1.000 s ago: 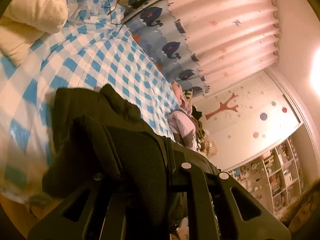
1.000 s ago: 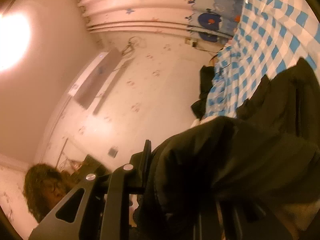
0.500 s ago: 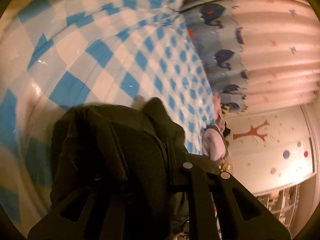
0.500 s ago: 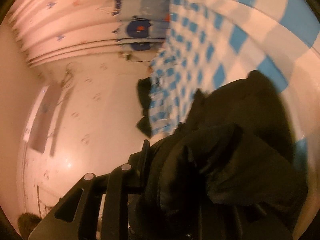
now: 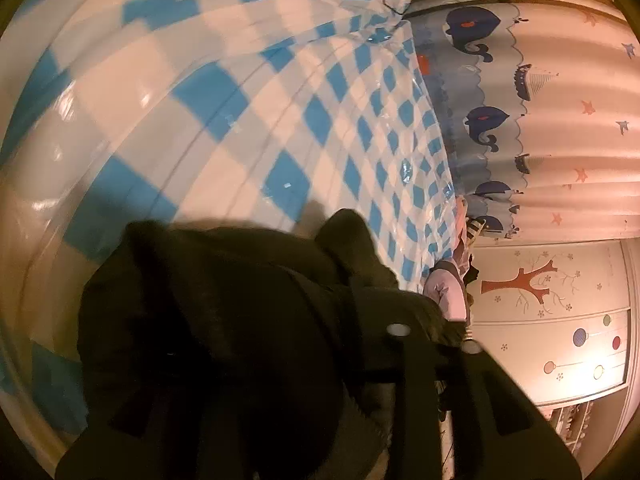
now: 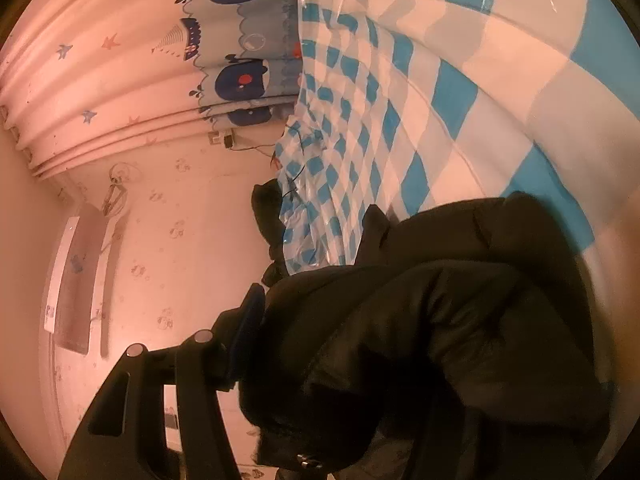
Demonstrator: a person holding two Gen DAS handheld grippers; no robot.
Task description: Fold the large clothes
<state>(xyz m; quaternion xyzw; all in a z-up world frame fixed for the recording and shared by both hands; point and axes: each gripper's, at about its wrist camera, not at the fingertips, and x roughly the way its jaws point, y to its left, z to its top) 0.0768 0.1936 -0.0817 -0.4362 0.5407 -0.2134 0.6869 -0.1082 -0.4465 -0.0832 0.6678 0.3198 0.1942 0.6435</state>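
A large dark padded garment (image 5: pixel 224 320) is bunched in front of both cameras, close above the blue-and-white checked cover (image 5: pixel 248 128) of the bed. My left gripper (image 5: pixel 296 364) is shut on a thick fold of the garment, which hides its left finger. In the right wrist view the same garment (image 6: pixel 460 320) fills the lower right. My right gripper (image 6: pixel 352 360) is shut on another fold of it; only its left finger (image 6: pixel 248 320) shows, the other is buried in cloth.
The checked cover (image 6: pixel 440 92) is shiny plastic and runs to a whale-print curtain (image 5: pixel 488 120). A heap of pale clothes (image 5: pixel 448 288) lies at the bed's far edge. Dark cloth (image 6: pixel 268 216) hangs off the other edge by a wall.
Both grippers have carried the garment forward and down toward the checked cover, which now fills most of both views. The pillow and the person have left view. Both grips have held.
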